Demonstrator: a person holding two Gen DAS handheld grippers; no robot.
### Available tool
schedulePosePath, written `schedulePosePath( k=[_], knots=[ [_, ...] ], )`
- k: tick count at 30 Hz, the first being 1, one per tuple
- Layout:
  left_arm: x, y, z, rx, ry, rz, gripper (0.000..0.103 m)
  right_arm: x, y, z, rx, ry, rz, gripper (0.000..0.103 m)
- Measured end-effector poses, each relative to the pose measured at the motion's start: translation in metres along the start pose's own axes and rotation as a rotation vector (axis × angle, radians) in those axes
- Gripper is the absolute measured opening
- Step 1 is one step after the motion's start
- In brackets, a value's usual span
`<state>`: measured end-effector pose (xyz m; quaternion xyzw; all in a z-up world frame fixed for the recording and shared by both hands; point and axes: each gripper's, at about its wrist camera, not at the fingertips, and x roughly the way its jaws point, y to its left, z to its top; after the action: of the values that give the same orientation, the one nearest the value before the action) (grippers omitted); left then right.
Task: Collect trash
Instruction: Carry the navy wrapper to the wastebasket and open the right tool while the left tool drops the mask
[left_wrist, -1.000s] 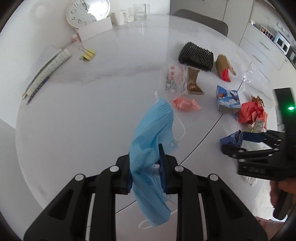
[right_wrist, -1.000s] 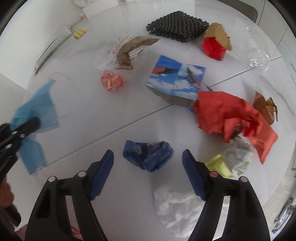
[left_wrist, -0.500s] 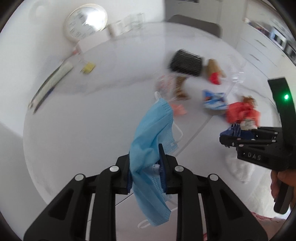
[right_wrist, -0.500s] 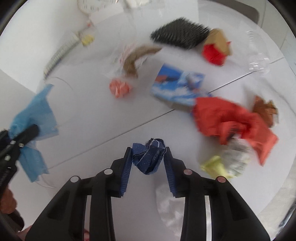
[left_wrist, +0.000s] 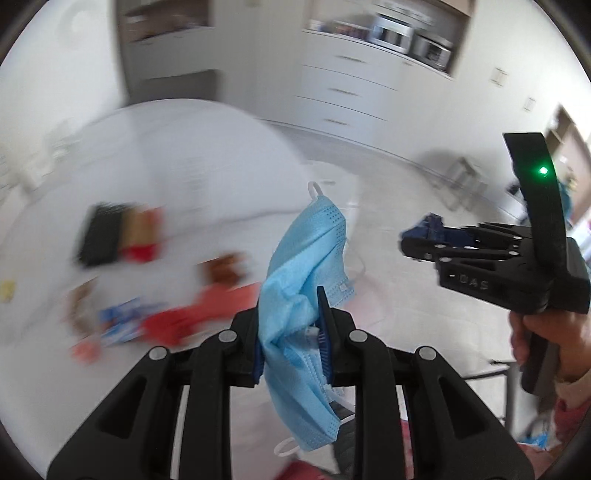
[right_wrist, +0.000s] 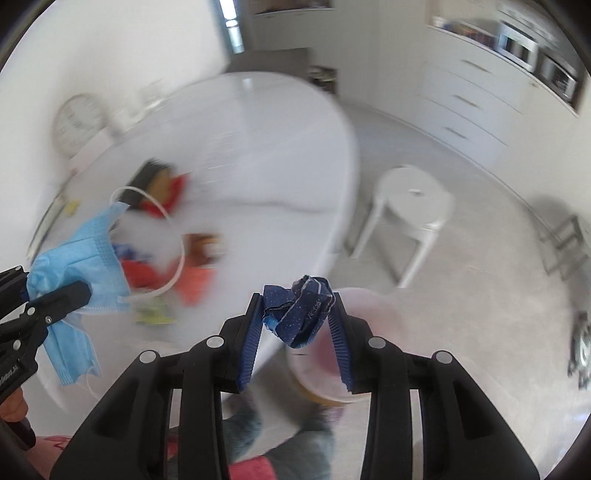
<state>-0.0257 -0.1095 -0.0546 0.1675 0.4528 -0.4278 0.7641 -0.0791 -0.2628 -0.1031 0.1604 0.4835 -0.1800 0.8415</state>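
Left gripper (left_wrist: 291, 332) is clamping a blue mask (left_wrist: 306, 280) between its pads in the left wrist view, the mask standing up above the fingers and hanging down below them with a white ear loop dangling at the bottom. Beside it to the right, the right gripper (left_wrist: 410, 243) is pinching a dark blue wad (left_wrist: 424, 225) at its tip, held in a hand (left_wrist: 546, 339) with a green light glowing on its upright part. Behind them, the white table (left_wrist: 184, 155) is showing blurred litter: a black piece (left_wrist: 99, 236), red scraps (left_wrist: 199, 317) and a blue-and-white carton (left_wrist: 122, 321). In the right wrist view, the right gripper (right_wrist: 295, 325) is squeezing the crumpled wad (right_wrist: 299, 314) between its blue pads (right_wrist: 249, 343), off the table's edge and above a pale round bin (right_wrist: 332, 354) on the floor. At the left edge, the left gripper (right_wrist: 55, 299) is holding the mask (right_wrist: 81, 266) over the table (right_wrist: 258, 147). A white stool (right_wrist: 410, 210) is standing on the floor near the table.
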Motion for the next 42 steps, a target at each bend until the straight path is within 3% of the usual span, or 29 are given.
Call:
schedulePosePath(
  k=[5, 10, 15, 19, 26, 33, 35, 39, 42],
  knots=[
    [0.069, -0.064, 0.027, 0.052, 0.084, -0.04, 0.023, 0.007, -0.075, 0.002, 0.066, 0.017, -0.013, 0.038],
    [0.139, -0.096, 0.031, 0.009, 0.19, -0.058, 0.024, 0.023, -0.126, 0.003, 0.072, 0.058, 0.01, 0.038],
    [0.175, -0.113, 0.032, -0.025, 0.228, -0.006, 0.06, 0.034, -0.157, 0.003, 0.071, 0.1, 0.054, 0.039],
    [0.176, -0.126, 0.04, -0.055, 0.236, 0.02, 0.077, 0.043, -0.167, 0.005, 0.061, 0.121, 0.086, 0.039],
    [0.149, -0.12, 0.053, -0.091, 0.192, 0.075, 0.089, 0.054, -0.166, 0.004, 0.023, 0.143, 0.15, 0.039],
    [0.098, -0.093, 0.061, -0.194, 0.12, 0.153, 0.09, 0.078, -0.135, 0.0, -0.082, 0.196, 0.25, 0.04],
    [0.079, -0.081, 0.059, -0.243, 0.094, 0.177, 0.09, 0.084, -0.125, -0.002, -0.12, 0.208, 0.267, 0.044],
    [0.056, -0.062, 0.057, -0.322, 0.06, 0.226, 0.09, 0.092, -0.111, -0.003, -0.16, 0.225, 0.234, 0.082],
    [0.04, -0.047, 0.05, -0.348, 0.042, 0.292, 0.09, 0.091, -0.106, 0.004, -0.162, 0.209, 0.212, 0.096]
  ],
)
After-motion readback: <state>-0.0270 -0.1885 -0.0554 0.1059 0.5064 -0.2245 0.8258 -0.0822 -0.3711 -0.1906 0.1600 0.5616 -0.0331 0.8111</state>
